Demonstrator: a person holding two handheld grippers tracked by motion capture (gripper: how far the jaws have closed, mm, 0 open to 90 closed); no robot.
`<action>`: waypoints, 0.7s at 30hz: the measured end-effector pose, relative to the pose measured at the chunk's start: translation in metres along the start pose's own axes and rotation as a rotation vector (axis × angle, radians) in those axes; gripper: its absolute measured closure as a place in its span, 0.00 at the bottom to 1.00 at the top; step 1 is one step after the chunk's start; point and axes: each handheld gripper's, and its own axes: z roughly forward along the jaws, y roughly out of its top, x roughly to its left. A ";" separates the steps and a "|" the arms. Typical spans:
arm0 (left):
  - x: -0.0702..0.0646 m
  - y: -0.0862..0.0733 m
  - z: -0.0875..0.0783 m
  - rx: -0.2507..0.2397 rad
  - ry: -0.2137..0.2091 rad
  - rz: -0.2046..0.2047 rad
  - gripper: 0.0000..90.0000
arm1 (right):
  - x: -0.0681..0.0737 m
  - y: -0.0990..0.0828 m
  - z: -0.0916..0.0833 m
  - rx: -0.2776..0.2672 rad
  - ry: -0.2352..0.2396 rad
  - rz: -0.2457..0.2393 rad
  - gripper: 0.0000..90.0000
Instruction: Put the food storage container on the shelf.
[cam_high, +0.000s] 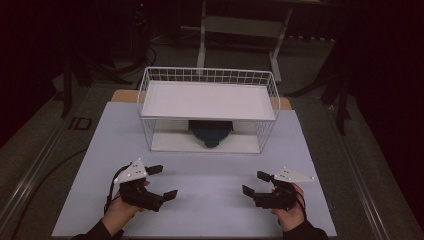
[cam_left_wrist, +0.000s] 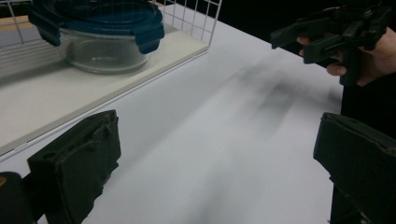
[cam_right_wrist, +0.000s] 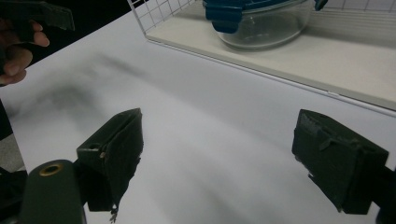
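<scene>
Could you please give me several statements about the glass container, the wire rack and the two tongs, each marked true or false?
1. The glass container sits on the lower shelf of the wire rack. True.
2. The container's lid is red. False: it is dark blue, with clip flaps.
3. Both the left tongs and the right tongs are open and hold nothing. True.
4. The rack's top shelf carries a stack of plates. False: it is bare.
5. The left tongs are touching the container. False: they are over the white table, apart from the rack.
</scene>
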 end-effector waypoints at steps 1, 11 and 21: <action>0.001 -0.001 -0.001 0.003 0.002 -0.003 0.01 | 0.000 -0.002 -0.001 -0.001 0.006 0.002 0.18; -0.002 -0.003 0.002 0.006 -0.008 0.006 0.01 | -0.006 -0.015 -0.009 0.024 0.011 0.014 0.18; -0.005 -0.003 0.005 0.006 -0.026 0.018 0.01 | -0.013 -0.019 -0.004 0.033 0.010 0.028 0.18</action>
